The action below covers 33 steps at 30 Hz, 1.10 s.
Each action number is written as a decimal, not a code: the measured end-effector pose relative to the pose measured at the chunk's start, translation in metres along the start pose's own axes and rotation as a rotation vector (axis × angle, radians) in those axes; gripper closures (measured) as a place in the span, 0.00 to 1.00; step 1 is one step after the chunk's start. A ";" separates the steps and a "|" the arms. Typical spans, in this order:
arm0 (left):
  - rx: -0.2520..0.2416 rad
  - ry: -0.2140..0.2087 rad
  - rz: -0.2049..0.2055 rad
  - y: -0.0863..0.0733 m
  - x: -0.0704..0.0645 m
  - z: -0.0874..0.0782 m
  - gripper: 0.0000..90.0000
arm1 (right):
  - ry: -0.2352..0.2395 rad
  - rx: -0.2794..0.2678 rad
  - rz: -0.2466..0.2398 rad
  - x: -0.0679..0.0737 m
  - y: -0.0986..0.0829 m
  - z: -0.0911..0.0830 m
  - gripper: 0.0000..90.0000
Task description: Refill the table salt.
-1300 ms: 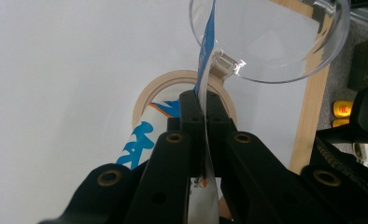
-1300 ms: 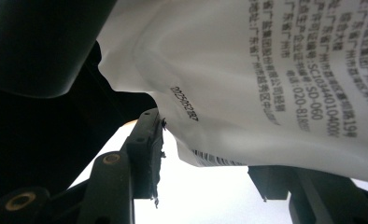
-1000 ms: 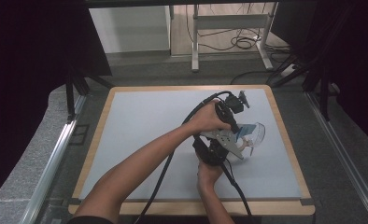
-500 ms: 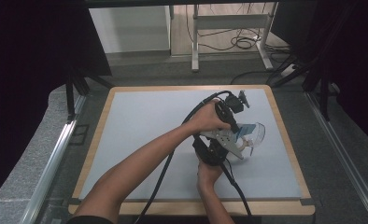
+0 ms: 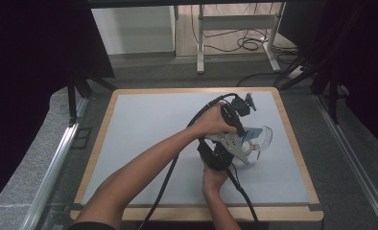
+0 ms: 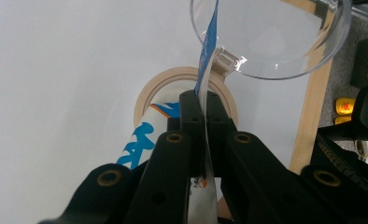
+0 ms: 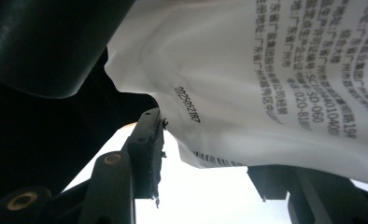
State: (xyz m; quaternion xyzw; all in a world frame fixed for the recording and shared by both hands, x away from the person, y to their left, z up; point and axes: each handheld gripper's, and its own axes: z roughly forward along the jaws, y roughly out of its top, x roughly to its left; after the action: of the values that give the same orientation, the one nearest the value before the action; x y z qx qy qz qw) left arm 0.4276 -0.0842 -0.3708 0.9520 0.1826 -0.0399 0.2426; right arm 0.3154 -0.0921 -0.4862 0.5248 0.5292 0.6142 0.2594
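Two grippers work one sachet [image 6: 206,56] above the tape roll [image 6: 149,95]. Left gripper [image 6: 201,100] is clamped on its edge; right gripper [image 7: 205,154] stands parted around the printed face. Sachet mouth reaches the clear bowl [image 6: 285,51]; emptying appears outstanding.

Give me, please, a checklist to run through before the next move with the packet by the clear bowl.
1. Left gripper shut on the packet: ok, its jaws pinch the packet's edge.
2. Right gripper holding the packet: not ok, its jaws stand apart with the printed side lying across them.
3. Packet reaching the clear bowl: ok, its upper end crosses the bowl's rim in the left gripper view.
4. Packet already torn open: cannot tell.
5. Tape roll apart from the bowl: cannot tell, since the two overlap in the left gripper view.
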 end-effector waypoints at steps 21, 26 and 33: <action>0.002 0.003 -0.005 0.000 0.000 0.002 1.00 | 0.001 -0.004 -0.001 0.000 0.002 -0.001 0.58; 0.002 0.005 0.000 0.000 0.000 0.001 1.00 | 0.001 -0.012 -0.004 0.000 0.002 -0.001 0.58; 0.003 0.003 -0.002 0.001 0.000 0.002 1.00 | 0.000 -0.012 -0.001 0.000 0.002 -0.001 0.58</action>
State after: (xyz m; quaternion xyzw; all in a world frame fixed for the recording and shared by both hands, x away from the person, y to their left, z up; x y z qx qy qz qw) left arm 0.4279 -0.0856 -0.3721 0.9522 0.1839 -0.0388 0.2408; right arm 0.3151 -0.0934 -0.4845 0.5231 0.5258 0.6172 0.2627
